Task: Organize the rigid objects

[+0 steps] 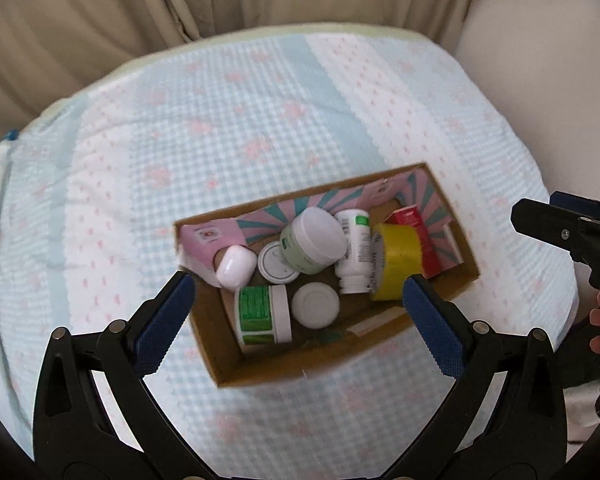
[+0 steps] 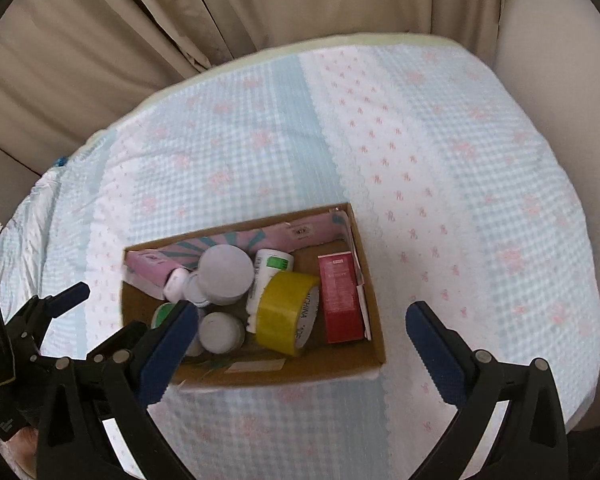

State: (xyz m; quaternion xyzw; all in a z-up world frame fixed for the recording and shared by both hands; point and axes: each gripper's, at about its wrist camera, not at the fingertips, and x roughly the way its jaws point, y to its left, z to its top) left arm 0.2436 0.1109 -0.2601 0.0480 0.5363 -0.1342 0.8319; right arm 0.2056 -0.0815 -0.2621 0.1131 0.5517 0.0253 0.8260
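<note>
Checked bedspread (image 2: 440,168) holds a cardboard box (image 2: 376,332); yellow tape (image 2: 286,312) reads "CHINA"; both tongs (image 1: 298,322) (image 2: 300,344) spread, empty.

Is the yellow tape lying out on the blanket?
No, the yellow tape roll sits inside the cardboard box, between a white bottle and a red carton.
</note>
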